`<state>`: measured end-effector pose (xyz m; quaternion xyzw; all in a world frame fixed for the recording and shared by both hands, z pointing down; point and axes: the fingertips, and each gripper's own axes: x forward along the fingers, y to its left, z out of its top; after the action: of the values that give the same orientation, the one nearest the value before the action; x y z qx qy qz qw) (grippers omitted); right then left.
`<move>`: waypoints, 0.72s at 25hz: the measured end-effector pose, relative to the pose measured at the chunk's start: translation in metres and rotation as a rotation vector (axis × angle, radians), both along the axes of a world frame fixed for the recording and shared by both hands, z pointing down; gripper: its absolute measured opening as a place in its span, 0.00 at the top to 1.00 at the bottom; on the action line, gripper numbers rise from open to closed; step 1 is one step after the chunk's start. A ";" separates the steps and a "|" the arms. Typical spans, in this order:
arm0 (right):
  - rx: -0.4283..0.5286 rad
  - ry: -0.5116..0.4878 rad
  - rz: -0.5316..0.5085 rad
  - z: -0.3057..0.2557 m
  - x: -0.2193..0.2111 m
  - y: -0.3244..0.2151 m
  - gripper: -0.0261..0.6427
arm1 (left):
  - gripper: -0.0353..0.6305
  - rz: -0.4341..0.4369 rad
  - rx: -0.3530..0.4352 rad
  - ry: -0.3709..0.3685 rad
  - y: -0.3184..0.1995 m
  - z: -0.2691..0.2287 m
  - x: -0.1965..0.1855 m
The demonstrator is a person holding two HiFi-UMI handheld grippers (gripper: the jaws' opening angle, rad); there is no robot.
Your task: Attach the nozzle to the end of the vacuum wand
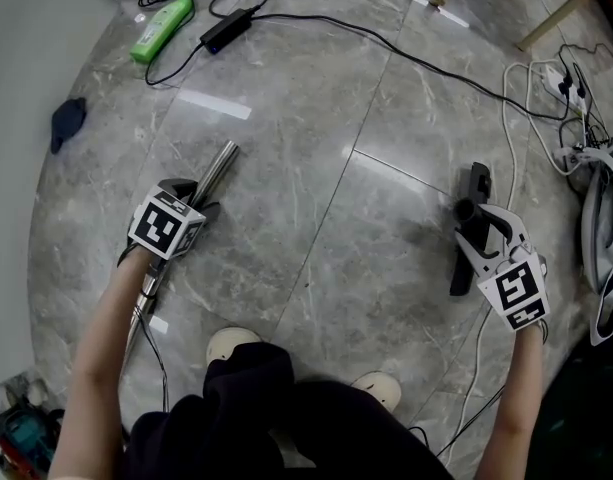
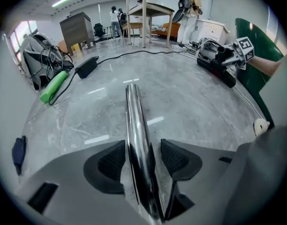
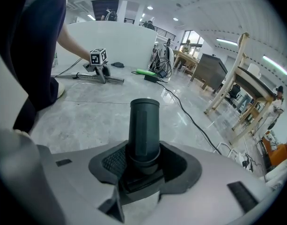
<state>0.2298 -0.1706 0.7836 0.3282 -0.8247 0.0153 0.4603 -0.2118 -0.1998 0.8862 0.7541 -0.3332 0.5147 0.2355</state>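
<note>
head view, looking down: the left hand-held gripper (image 1: 191,196) straddles the vacuum wand (image 1: 222,162), a shiny metal tube lying low along the grey marble floor (image 1: 316,118), its free end toward the top of the view. well apart, at the right, the right hand-held gripper (image 1: 473,230) carries the black nozzle (image 1: 476,180); whether the nozzle touches the floor cannot be told. a green bottle (image 1: 163,26) and a black power adapter (image 1: 224,30) with its cable lie beyond.

left gripper view: the jaws of the left hand-held gripper (image 2: 142,161) stand apart, with the vacuum wand (image 2: 134,121) running between them; a gap shows beside the right pad, so the tube is not clamped.

right gripper view: the right hand-held gripper (image 3: 144,162) is clamped on the nozzle (image 3: 144,125), both pads pressing its round dark collar, the open end pointing away from the camera.
</note>
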 end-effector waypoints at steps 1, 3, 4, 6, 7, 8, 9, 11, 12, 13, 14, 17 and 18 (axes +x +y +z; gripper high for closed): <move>0.001 0.000 0.001 0.000 0.001 0.000 0.66 | 0.58 0.003 -0.001 0.006 0.000 0.001 0.001; 0.004 -0.001 0.004 0.000 0.002 -0.001 0.66 | 0.61 -0.006 -0.003 0.042 0.000 0.001 0.003; 0.006 -0.002 0.005 0.000 0.002 -0.001 0.66 | 0.61 -0.014 -0.005 0.057 0.000 0.001 0.003; 0.010 0.002 0.003 0.001 0.001 -0.001 0.66 | 0.62 -0.013 -0.014 0.056 0.001 0.001 0.004; 0.012 0.007 0.000 0.002 0.000 -0.001 0.66 | 0.63 -0.002 -0.020 0.047 0.002 0.001 0.005; 0.013 0.012 -0.003 0.003 -0.002 -0.002 0.66 | 0.66 0.009 -0.027 0.039 0.003 0.001 0.006; 0.013 0.016 -0.006 0.004 -0.003 -0.002 0.66 | 0.68 0.014 -0.032 0.035 0.003 0.001 0.007; 0.013 0.019 -0.013 0.004 -0.005 -0.001 0.66 | 0.69 0.009 -0.041 0.038 0.004 0.001 0.006; 0.011 0.019 -0.016 0.004 -0.004 -0.001 0.66 | 0.69 0.009 -0.047 0.040 0.003 0.001 0.006; 0.009 0.021 -0.019 0.004 -0.003 0.000 0.66 | 0.69 0.012 -0.054 0.040 0.003 0.001 0.005; 0.006 0.024 -0.022 0.003 -0.002 0.000 0.66 | 0.69 0.016 -0.062 0.037 0.002 0.002 0.005; -0.003 0.030 -0.026 0.001 0.002 0.001 0.66 | 0.69 0.025 -0.077 0.037 0.002 0.001 0.004; -0.004 0.031 -0.025 0.000 0.004 0.000 0.66 | 0.69 0.029 -0.077 0.046 0.003 -0.002 0.005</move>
<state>0.2337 -0.1701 0.7832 0.3169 -0.8215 0.0059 0.4740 -0.2071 -0.1972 0.8846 0.7609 -0.2967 0.5130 0.2642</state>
